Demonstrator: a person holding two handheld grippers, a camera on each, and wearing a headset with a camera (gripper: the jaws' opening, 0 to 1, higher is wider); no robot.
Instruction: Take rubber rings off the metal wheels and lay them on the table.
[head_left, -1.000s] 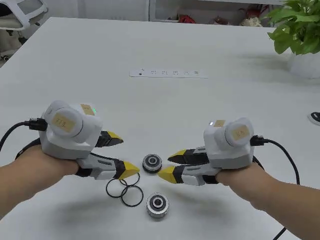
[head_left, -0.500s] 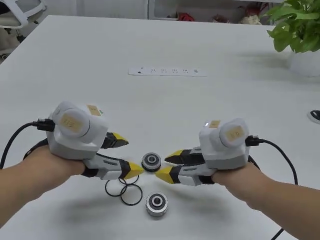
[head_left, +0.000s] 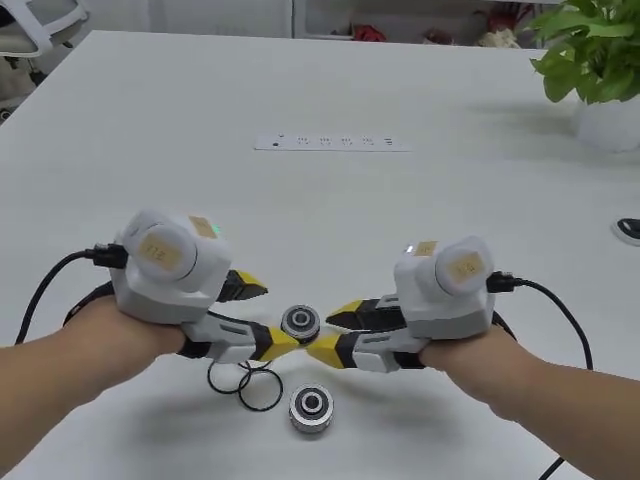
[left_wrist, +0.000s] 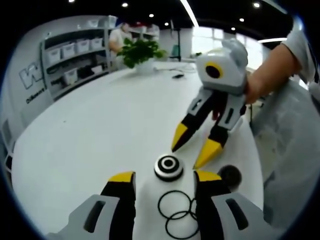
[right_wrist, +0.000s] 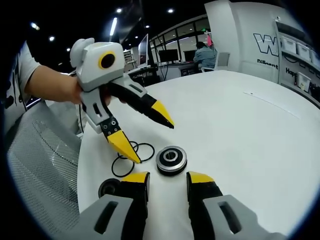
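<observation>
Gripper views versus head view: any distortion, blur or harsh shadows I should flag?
Left gripper view: strong fisheye bend, the table curves. Right gripper view: same bend, the metal wheel ahead of the jaws is sharp. Head view: no bend, even light, soft shadows only.

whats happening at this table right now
A person holds a gripper in each hand over a white table. The left gripper and right gripper, both with jaws open, point at one metal wheel from opposite sides, neither gripping it yet. A few black rubber rings lie loose on the table beside it, and a second wheel sits nearer the person.
</observation>
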